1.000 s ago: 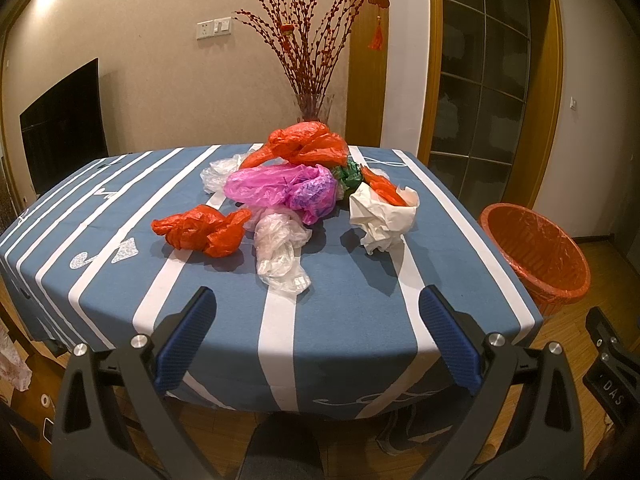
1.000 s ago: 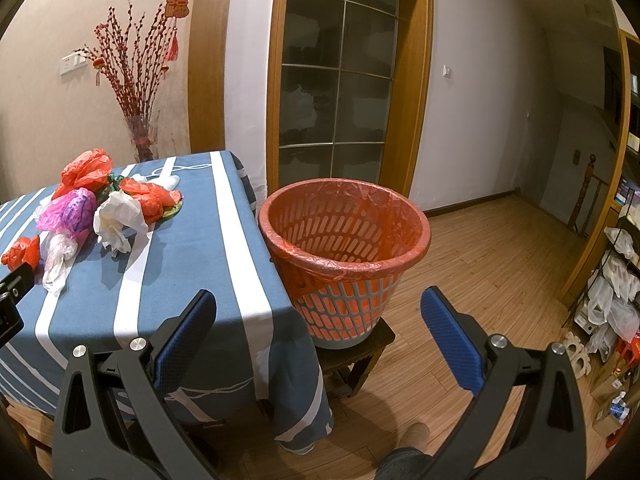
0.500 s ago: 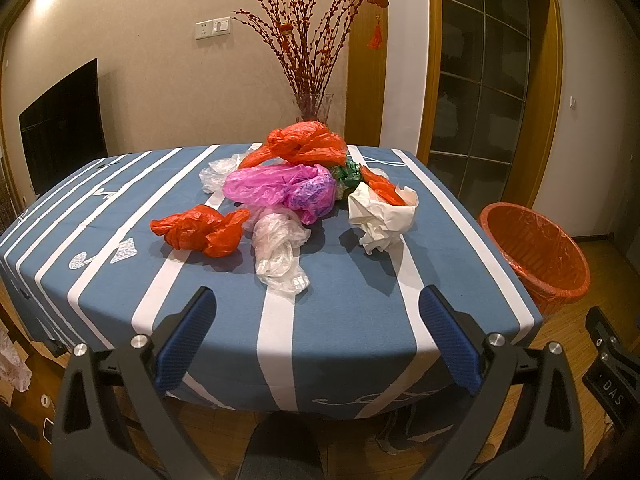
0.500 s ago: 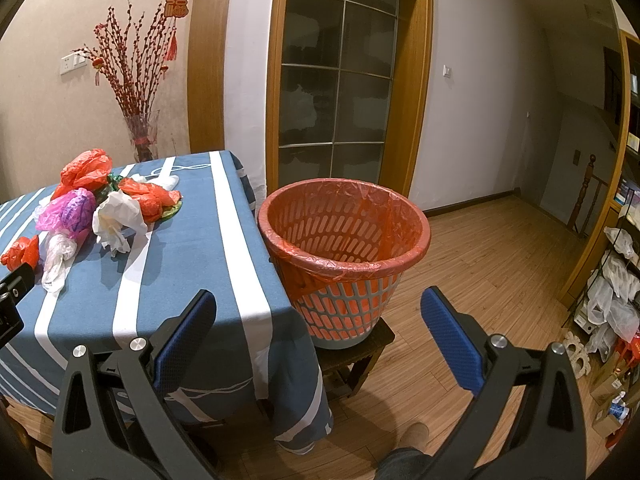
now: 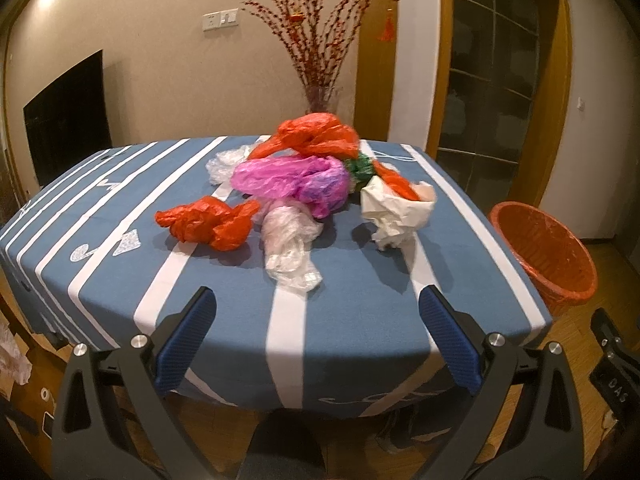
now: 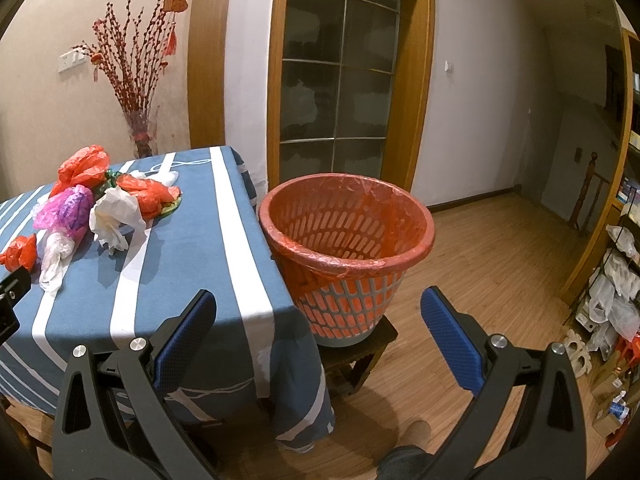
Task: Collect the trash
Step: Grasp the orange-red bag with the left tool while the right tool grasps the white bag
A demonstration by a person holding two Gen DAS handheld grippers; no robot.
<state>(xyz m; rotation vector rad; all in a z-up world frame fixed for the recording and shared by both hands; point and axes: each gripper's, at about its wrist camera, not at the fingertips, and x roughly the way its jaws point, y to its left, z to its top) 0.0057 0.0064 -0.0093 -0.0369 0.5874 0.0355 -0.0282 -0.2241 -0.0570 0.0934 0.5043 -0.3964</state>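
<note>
Crumpled plastic bags lie in a heap on the blue striped tablecloth (image 5: 200, 304): a red bag (image 5: 208, 224), a clear bag (image 5: 290, 248), a pink bag (image 5: 296, 182), a white bag (image 5: 396, 210) and a large red bag (image 5: 316, 136) at the back. An orange-lined trash basket (image 6: 348, 248) stands on a stool at the table's right end; it also shows in the left wrist view (image 5: 546, 252). My left gripper (image 5: 318, 312) is open and empty above the table's near edge. My right gripper (image 6: 318, 312) is open and empty, in front of the basket.
A vase of red branches (image 5: 320, 96) stands behind the table. A glass door (image 6: 340, 80) and wooden floor (image 6: 500, 264) lie beyond the basket. Shelves with bags (image 6: 616, 288) stand at the far right.
The left gripper has moved slightly forward and up toward the table, so the bags sit a little nearer. The right gripper and basket have not visibly moved.
</note>
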